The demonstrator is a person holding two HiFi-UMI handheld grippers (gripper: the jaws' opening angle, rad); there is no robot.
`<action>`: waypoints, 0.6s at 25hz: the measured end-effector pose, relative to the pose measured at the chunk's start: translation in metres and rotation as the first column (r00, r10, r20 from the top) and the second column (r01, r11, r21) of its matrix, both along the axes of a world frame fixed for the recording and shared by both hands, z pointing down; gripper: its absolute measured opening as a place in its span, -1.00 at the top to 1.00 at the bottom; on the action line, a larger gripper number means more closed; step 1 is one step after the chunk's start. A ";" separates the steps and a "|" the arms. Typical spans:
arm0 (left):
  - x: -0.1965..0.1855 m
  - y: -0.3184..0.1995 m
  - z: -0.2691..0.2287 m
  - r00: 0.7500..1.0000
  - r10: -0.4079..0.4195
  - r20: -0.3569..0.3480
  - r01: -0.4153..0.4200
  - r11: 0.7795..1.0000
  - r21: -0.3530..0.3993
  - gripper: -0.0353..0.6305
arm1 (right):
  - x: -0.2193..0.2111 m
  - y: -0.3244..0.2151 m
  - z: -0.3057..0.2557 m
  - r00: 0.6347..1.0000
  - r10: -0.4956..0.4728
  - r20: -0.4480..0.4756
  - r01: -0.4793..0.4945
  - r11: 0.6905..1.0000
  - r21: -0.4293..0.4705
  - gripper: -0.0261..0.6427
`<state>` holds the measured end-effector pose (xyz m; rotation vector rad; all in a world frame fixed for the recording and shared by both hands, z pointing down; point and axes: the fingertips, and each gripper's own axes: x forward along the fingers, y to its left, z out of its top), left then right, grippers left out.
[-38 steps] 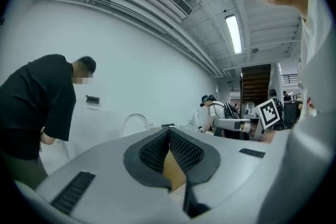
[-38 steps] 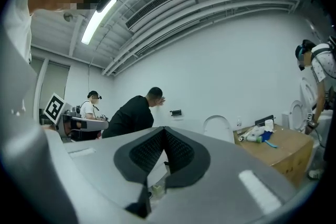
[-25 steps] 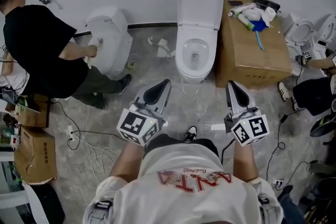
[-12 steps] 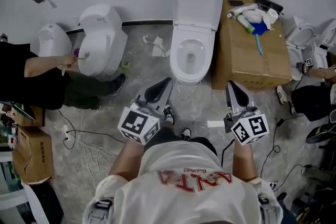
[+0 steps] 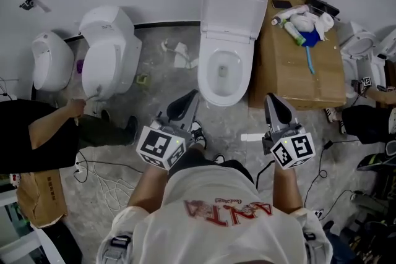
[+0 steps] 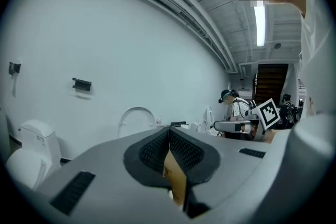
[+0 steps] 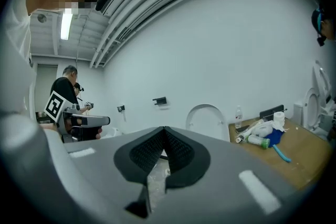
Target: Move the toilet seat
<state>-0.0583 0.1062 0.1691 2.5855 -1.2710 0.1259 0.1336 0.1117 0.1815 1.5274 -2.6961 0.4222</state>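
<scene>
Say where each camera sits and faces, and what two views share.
Head view: on the person's head, facing down at the toilet; forearms, left gripper and right gripper show.
Left gripper view: on that gripper, along its shut jaws toward the wall.
Right gripper view: likewise; box at right.
Shared: both show the raised lid.

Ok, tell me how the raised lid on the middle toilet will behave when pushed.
The lid looks like smooth, rigid plastic: probably stiff, and slippery to grip. It stands up behind the bowl, apparently hinged there, so a push should swing it down rather than slide it. Let go, it may drop hard.
</scene>
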 end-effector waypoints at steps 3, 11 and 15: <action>-0.015 -0.036 0.014 1.000 0.009 -0.006 -0.009 0.999 -0.046 0.86 | -0.012 -0.035 0.010 1.000 0.020 -0.007 -0.020 0.999 -0.030 0.91; -0.036 -0.119 0.064 0.998 0.057 -0.038 -0.061 0.989 -0.134 0.86 | -0.016 -0.104 0.062 0.994 0.106 -0.037 -0.110 0.986 -0.122 0.91; -0.032 -0.131 0.097 0.994 0.089 -0.063 -0.100 0.976 -0.191 0.86 | -0.005 -0.118 0.106 0.991 0.127 -0.051 -0.135 0.971 -0.197 0.91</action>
